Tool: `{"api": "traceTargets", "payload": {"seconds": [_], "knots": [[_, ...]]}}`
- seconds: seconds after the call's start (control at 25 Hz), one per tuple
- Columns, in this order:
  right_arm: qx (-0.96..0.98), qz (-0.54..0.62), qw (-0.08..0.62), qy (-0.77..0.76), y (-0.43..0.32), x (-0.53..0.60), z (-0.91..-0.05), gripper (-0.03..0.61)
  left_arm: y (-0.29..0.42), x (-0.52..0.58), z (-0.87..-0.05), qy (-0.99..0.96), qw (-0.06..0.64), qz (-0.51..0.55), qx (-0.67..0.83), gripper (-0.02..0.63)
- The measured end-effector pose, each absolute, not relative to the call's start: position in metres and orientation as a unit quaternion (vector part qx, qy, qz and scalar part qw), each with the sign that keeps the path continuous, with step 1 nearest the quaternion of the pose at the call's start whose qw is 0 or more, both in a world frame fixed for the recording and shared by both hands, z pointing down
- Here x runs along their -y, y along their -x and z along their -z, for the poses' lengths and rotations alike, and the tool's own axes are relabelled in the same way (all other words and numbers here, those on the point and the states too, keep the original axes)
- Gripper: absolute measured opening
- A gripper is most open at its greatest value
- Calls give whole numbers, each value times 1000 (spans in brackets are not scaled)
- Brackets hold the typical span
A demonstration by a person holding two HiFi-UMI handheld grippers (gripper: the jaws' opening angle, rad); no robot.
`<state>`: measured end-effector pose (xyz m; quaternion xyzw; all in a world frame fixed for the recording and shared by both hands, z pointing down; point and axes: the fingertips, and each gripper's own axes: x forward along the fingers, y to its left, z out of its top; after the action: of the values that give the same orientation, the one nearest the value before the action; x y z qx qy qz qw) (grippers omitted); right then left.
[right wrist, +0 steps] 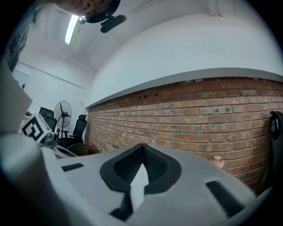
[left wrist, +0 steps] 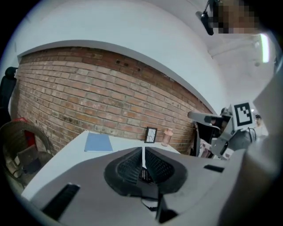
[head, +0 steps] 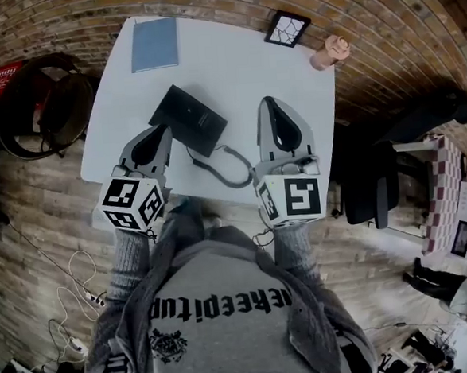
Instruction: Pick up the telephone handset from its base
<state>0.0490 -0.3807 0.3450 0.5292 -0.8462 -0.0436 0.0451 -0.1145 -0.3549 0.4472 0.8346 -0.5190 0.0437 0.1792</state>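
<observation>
A white table [head: 233,70] stands against a red brick wall [left wrist: 88,88], black office chair [head: 369,182] beside it.
</observation>
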Motion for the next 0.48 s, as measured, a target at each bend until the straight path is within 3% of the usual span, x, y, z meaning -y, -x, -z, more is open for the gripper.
{"api": "traceTargets", "payload": {"seconds": [0.48], "knots": [[835,21,69,-545,-56,393,-372,3,107,346,-543,-824,298,-119,467,19]]}}
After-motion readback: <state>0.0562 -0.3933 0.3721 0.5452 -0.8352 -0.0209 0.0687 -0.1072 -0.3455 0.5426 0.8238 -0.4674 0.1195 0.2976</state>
